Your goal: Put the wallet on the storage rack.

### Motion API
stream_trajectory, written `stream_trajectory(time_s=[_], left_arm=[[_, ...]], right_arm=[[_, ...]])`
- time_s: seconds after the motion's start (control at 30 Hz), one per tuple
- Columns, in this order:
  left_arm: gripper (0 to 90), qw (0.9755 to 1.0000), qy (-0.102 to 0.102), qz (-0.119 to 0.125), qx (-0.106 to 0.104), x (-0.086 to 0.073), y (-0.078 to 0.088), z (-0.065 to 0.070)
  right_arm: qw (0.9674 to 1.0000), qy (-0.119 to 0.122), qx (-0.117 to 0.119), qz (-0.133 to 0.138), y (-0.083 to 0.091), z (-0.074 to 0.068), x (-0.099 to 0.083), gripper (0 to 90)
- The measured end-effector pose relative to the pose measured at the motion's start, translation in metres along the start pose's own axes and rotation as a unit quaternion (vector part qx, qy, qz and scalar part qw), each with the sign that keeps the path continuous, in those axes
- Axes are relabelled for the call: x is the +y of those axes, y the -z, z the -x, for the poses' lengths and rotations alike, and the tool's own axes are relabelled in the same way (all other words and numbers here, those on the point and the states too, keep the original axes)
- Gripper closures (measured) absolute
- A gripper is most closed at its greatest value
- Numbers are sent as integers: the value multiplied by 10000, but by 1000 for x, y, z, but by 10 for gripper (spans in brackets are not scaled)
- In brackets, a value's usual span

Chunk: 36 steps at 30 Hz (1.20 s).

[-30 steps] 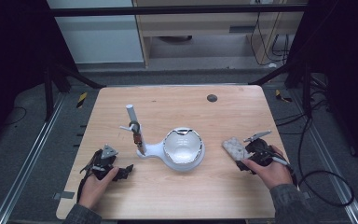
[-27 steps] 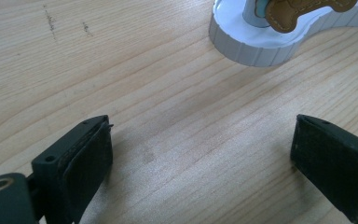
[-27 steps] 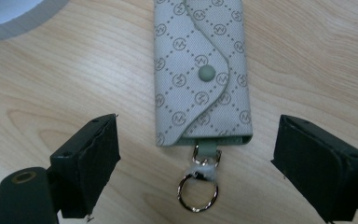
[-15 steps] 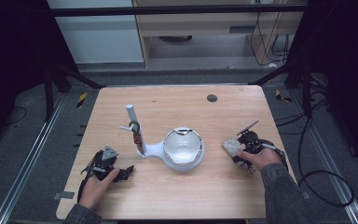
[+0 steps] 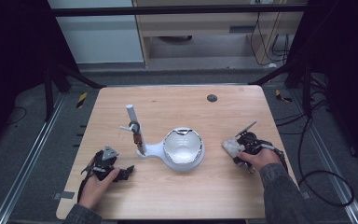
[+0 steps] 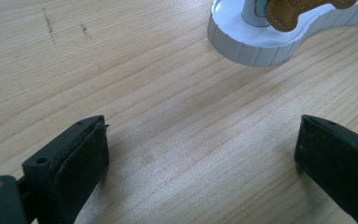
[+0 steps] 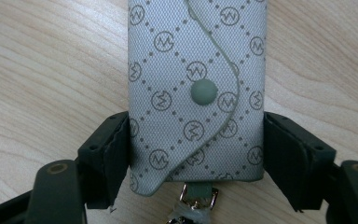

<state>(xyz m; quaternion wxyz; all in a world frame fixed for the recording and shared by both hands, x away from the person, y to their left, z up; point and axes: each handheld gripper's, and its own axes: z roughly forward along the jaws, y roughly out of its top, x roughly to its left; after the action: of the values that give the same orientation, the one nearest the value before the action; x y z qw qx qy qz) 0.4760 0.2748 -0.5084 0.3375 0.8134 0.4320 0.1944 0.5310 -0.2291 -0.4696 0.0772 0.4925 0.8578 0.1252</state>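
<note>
Where the right gripper (image 7: pixel 196 154) looks along its own jaws, a grey fabric key pouch (image 7: pixel 196 93) with a repeated monogram print, a curved flap and a round snap button fills the middle of the frame, lying flat on the pale wooden table (image 7: pixel 37 60); the two black jaws have just been closing and now press against the pouch's two long sides, so it is gripped between them, with a small metal clasp poking out at the bottom edge. Seen from the high view, that pouch (image 5: pixel 232 147) lies at the right of the tabletop (image 5: pixel 177 102), right of the white round dish on a stand (image 5: pixel 182 148), whose upright post (image 5: pixel 134 122) carries what may be a small brown tag, though it is too small to be sure. At the lower left of the high view, the left gripper (image 5: pixel 127 171) rests on the table, and its own view shows the jaws spread wide over bare wood, holding nothing, with the stand's white ribbed base (image 6: pixel 261 46) at the upper right.
</note>
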Motion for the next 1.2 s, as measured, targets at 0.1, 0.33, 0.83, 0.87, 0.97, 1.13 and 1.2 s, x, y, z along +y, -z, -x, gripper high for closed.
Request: stream_trajectory(time_s=[0.1,0.33,0.83,0.87,0.97,1.13,1.2], left_arm=[[20,10000,-4,-6,1,0,0,0],[20,10000,-3,-2,-4,0,0,0],[13,10000,45,3,18,1,-1,-1],[13,10000,45,4,18,1,-1,-1],[12,10000,33,2,19,1,-1,-1],[13,10000,35,2,19,1,-1,-1],[12,10000,35,1,18,1,-1,-1]], right_arm=[[9999,128,-26,-29,4,-1,1,309],[9976,679,-103,86,37,-18,4,315],[9812,1885,-294,301,112,-78,17,315],[9799,1944,-307,314,115,-82,19,315],[9778,2043,-282,364,121,-90,23,316],[9728,2269,-279,364,127,-105,32,317],[9719,2306,-256,385,129,-111,35,317]])
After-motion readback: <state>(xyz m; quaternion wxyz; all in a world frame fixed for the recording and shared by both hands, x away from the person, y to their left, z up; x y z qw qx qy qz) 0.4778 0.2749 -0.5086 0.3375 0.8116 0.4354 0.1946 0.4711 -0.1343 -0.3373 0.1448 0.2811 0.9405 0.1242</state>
